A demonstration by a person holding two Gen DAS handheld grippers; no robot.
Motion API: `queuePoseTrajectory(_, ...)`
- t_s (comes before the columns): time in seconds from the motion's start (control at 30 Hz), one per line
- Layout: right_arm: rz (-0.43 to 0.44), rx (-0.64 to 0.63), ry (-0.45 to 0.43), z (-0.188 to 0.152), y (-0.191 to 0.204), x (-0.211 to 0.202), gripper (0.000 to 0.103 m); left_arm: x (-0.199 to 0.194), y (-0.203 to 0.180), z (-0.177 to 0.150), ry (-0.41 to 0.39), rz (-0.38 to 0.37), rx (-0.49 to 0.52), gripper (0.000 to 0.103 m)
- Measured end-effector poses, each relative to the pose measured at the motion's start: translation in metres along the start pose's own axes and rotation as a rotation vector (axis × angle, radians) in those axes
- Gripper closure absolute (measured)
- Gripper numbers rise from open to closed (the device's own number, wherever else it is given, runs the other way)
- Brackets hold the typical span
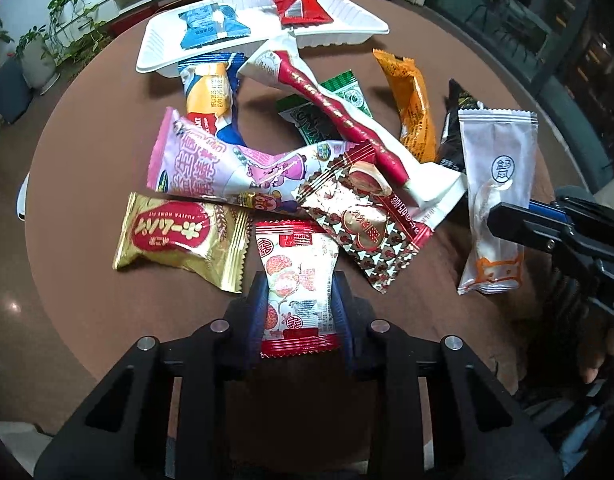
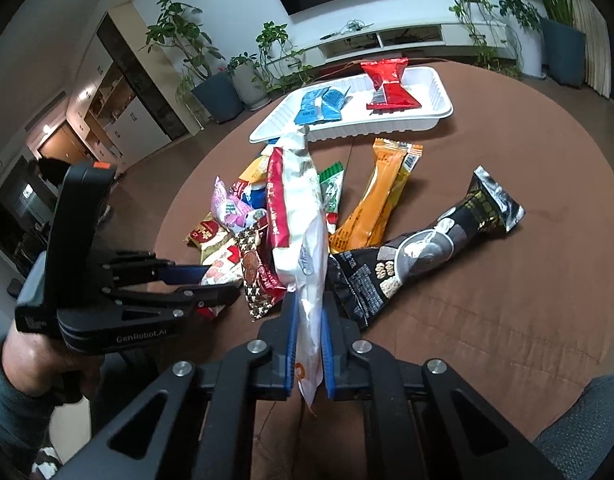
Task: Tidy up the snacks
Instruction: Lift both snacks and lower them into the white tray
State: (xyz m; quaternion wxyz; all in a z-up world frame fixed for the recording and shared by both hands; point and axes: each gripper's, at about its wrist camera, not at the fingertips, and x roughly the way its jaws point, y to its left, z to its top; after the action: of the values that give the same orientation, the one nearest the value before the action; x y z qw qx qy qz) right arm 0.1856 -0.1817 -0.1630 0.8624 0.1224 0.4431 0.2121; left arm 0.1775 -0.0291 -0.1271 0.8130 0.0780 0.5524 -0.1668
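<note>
Right, both tongs are clamped already. The left gripper (image 1: 299,312) has its blue pads closed on the near end of the red-and-white snack pack (image 1: 297,280), which lies flat on the brown table (image 1: 87,320) w/ its far end pointing at the pile. The right gripper (image 2: 309,344) is pinched nearly flat on the near end of the white sachet (image 2: 311,292); in the left view that sachet (image 1: 495,200) lies well right of the pile, apart from the rest.

Handling, as a guess: both are light, crinkly film packs, soft and slippery, contents prob. brittle. Grab across the filled body just behind the sealed end, not the bare seam, which could slide out. No hard squeeze.

Beyond the left grip lie the gold pack (image 1: 179,240) just left, and the red heart-print pack (image 1: 363,224) just right. Further out are the pink wrapper (image 1: 227,168), long white-red stick (image 1: 347,120), orange bar (image 1: 415,108), and black pack (image 2: 419,256).

Farthest is the white tray (image 1: 347,16), holding a blue pack (image 1: 211,24) and a red pack (image 1: 295,0). Lots of room left there, likely the drop spot.
</note>
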Motion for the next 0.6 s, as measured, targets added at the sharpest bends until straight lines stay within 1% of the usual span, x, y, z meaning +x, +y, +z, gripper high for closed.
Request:
queuePoseTrajectory(0.13, 0.024, 0.022, -0.005, 0.002, -0.002, -0.003, 0.093, -0.006, 0.005, -0.011, -0.037, -0.045, -0.05, 0.075)
queuePoseTrajectory(0.3, 0.073, 0.049, -0.005, 0.003, 0.0, -0.007, 0.094, -0.012, 0.013, -0.022, -0.07, -0.114, -0.108, 0.075)
queuePoseTrajectory(0.43, 0.125, 0.101, -0.004, 0.006, -0.005, -0.011, 0.094, -0.017, 0.023, -0.032, -0.101, -0.169, -0.162, 0.075)
queuePoseTrajectory(0.5, 0.165, 0.137, -0.009, 0.008, -0.01, -0.014, 0.094, -0.021, 0.025, -0.036, -0.109, -0.184, -0.175, 0.076)
queuePoseTrajectory(0.6, 0.211, 0.181, -0.023, 0.01, -0.018, -0.02, 0.094, -0.026, 0.031, -0.039, -0.132, -0.23, -0.211, 0.076)
